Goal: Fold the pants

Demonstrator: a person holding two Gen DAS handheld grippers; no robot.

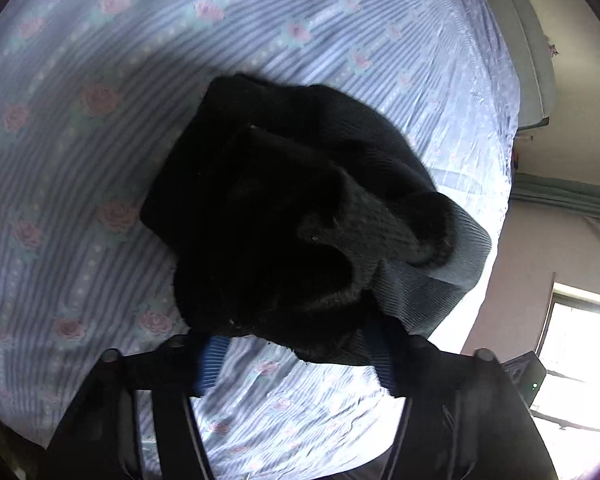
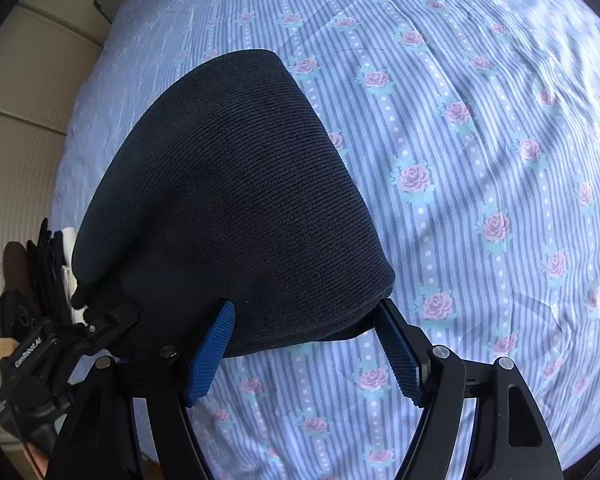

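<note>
1. The black ribbed-knit pants (image 1: 284, 208) lie bunched on a bed covered by a pale blue striped bedsheet printed with pink roses (image 1: 80, 168).
2. In the left wrist view the cloth forms a rumpled heap with several overlapping folds. Its fuzzy inner side faces up near the middle, and a greyer ribbed layer hangs out to the right.
3. The left gripper (image 1: 296, 354) reaches in from the bottom of that view. Its blue ribbed pads (image 1: 211, 364) stand wide apart, and the lower edge of the heap drapes over the gap between them, hiding the right pad's tip.
4. The left jaws look spread and released; no fold is pinched between them.
5. In the right wrist view the pants (image 2: 236, 200) show as a smooth, rounded fold of ribbed knit, stretching from the sheet's upper middle down to the fingers.
6. The right gripper (image 2: 306, 344) has its two blue textured pads (image 2: 400, 356) set well apart, one at each side of the fold's near edge, which bulges down between them.
7. The right jaws stand open around that thick edge; the pads touch or nearly touch its sides, and I cannot tell which.
8. At the left of the right wrist view, the other black handheld tool (image 2: 32, 360) sits beside the cloth, in a gloved hand.
9. A cream padded headboard (image 2: 24, 100) borders the bed's left side there.
10. A bright window (image 1: 580, 360) shows at the right edge of the left wrist view.
</note>
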